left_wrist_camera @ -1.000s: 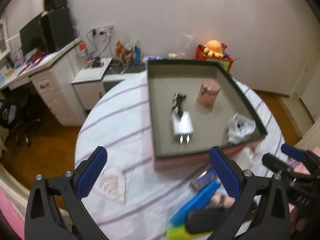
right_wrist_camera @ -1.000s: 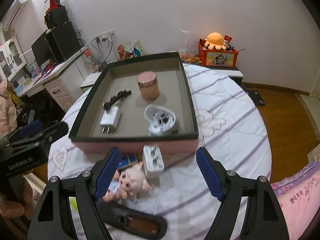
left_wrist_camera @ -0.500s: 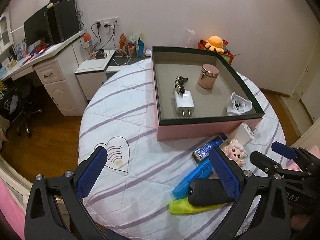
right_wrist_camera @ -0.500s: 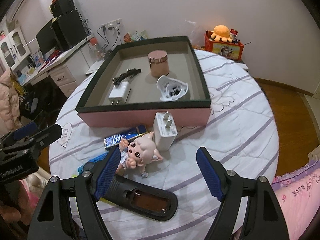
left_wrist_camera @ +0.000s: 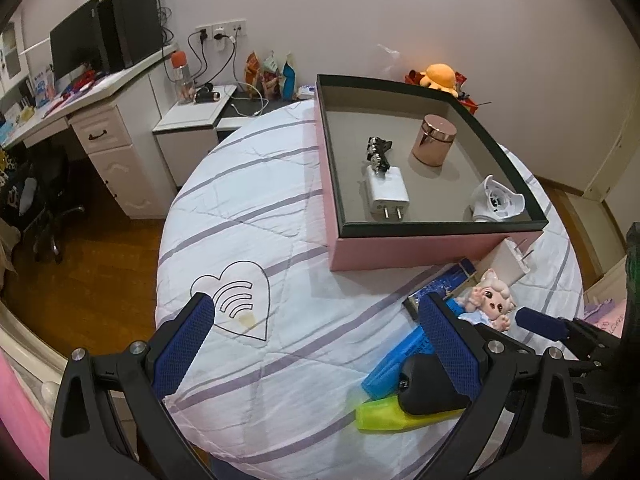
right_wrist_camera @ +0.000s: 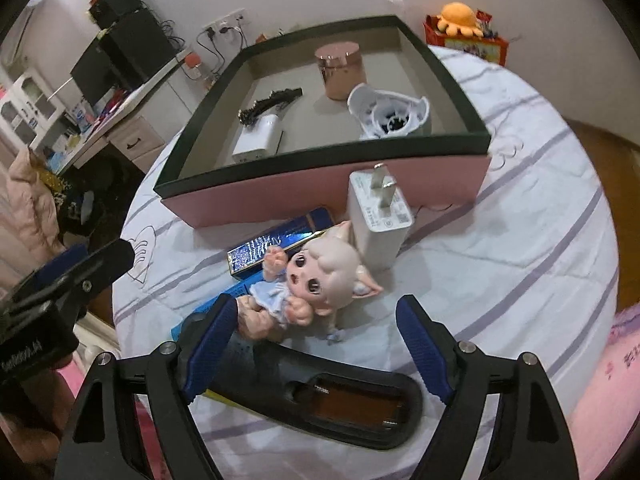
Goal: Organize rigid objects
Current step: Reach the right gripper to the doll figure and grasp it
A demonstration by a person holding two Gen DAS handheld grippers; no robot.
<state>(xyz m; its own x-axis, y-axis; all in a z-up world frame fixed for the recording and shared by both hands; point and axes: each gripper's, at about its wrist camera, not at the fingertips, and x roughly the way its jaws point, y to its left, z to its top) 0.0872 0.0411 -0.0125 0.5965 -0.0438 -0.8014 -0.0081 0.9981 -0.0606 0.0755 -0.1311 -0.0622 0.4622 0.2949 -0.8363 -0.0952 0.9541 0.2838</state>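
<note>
Above the doll (right_wrist_camera: 320, 276), right gripper (right_wrist_camera: 316, 344) opening, empty; left gripper (left_wrist_camera: 320, 344) wide, empty

Pink cardboard box (left_wrist_camera: 420, 246), matt grey inside, sits on a quilted white cloth cover (left_wrist_camera: 304, 344). Inside the box: glossy rose-gold metallic jar (left_wrist_camera: 434, 140). In front of it: smooth white plastic charger (right_wrist_camera: 378, 222), glossy vinyl doll (right_wrist_camera: 320, 276), matt black plastic case (right_wrist_camera: 340, 400).

round table (left_wrist_camera: 248, 216) | pink box (left_wrist_camera: 400, 246) | doll (right_wrist_camera: 320, 276) | charger (right_wrist_camera: 380, 216)
</note>
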